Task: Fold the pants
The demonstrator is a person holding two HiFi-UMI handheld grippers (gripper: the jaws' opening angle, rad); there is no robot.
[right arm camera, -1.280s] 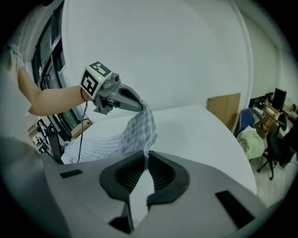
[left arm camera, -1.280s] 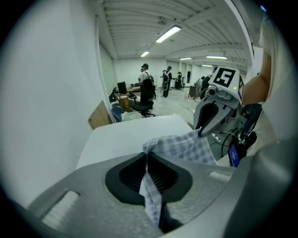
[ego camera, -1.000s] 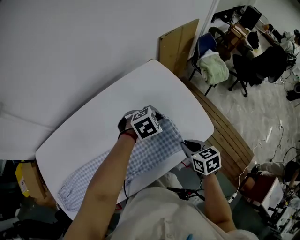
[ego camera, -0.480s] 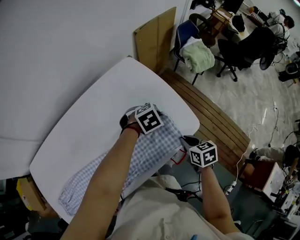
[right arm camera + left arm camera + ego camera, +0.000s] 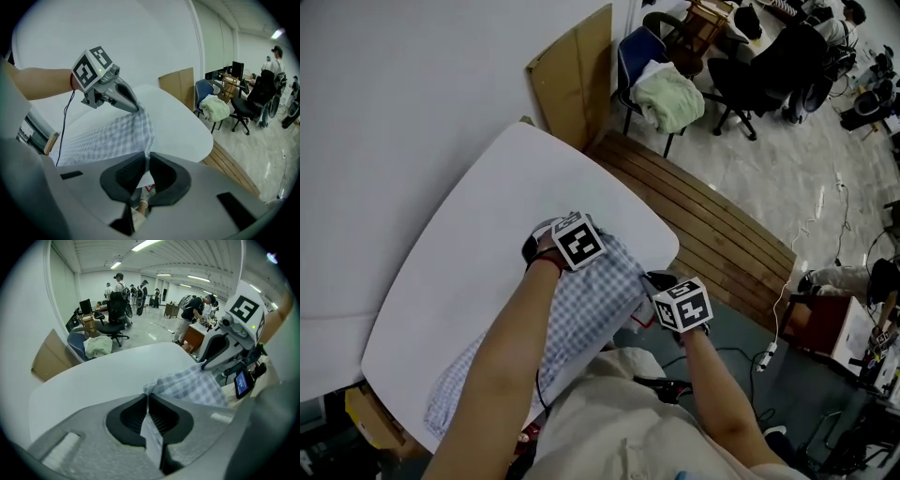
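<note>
Overhead, grips unseen; gripper views show jaws clamping pants (image 5: 187, 385).

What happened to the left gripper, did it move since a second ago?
Yes. In the head view the left gripper, shut on the pants, has shifted closer to the table edge beside the wooden slats.

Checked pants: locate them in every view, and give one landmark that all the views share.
Head view: checked pants lower centre, lying along the white table's near edge.
Left gripper view: centre-right, just beyond the closed jaws.
Right gripper view: centre-left, running up from the jaws.
Shared landmark: pale green cloth on the blue chair.
</note>
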